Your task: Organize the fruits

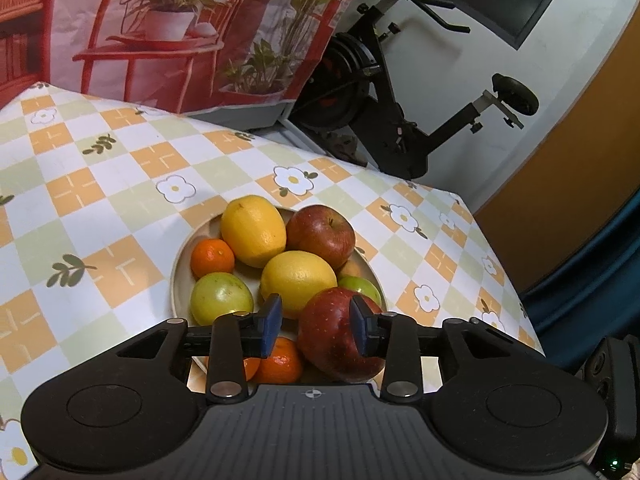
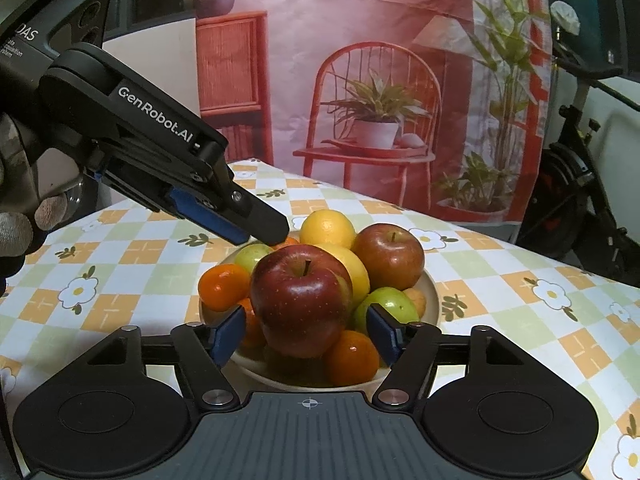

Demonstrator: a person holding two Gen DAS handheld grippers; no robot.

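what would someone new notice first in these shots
The heaped plate of fruit in the middle of the checked, flowered tablecloth: lemons, mandarins, green apples, and a big red apple on top at the front. The right claw straddles that apple, open. The left claw reaches in from the upper left over the pile's far side.

A pale fruit (image 1: 352, 269), perhaps a pear, hides behind others.

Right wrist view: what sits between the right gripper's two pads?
The front red apple atop the plate sits between the right gripper pads; gaps show both sides, so no grip.
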